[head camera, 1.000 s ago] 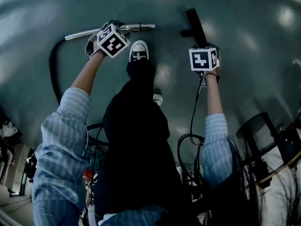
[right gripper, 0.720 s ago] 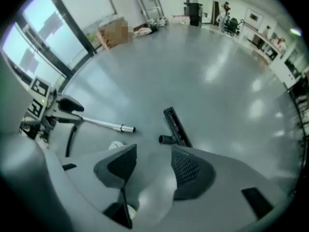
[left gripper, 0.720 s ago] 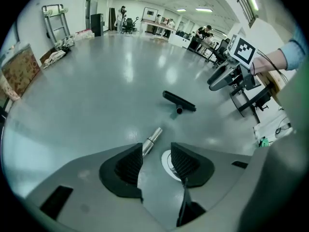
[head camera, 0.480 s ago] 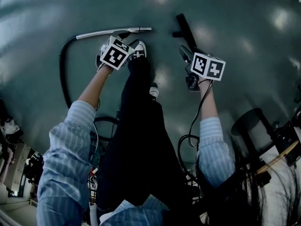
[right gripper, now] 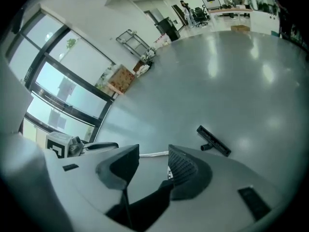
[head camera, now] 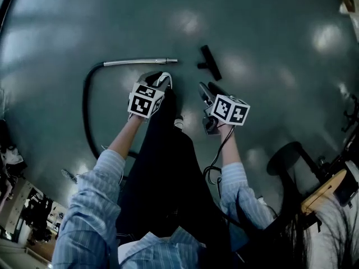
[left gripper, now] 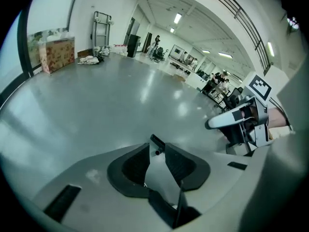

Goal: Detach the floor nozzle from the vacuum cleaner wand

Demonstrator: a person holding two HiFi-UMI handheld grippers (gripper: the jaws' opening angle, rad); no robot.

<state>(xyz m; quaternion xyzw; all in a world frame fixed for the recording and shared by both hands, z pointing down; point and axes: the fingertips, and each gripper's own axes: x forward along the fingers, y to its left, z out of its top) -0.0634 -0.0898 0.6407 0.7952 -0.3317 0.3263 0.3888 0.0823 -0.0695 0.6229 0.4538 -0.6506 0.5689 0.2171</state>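
1. The flat, black, T-shaped floor nozzle [head camera: 209, 62] lay on the glossy grey floor [head camera: 280, 32], near the slim metal wand [head camera: 140, 62] but not touching its tip.
2. The left gripper [left gripper: 155, 151] had its dark jaws apart and empty, and they had just been closing.
3. The right gripper [right gripper: 153, 153] had its ribbed jaws parted too. They had also just been closing, on nothing.

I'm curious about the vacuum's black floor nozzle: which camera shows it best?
The right gripper view: the nozzle lies whole on the floor. The head view shows it smaller and darker; the left gripper view, just an end.
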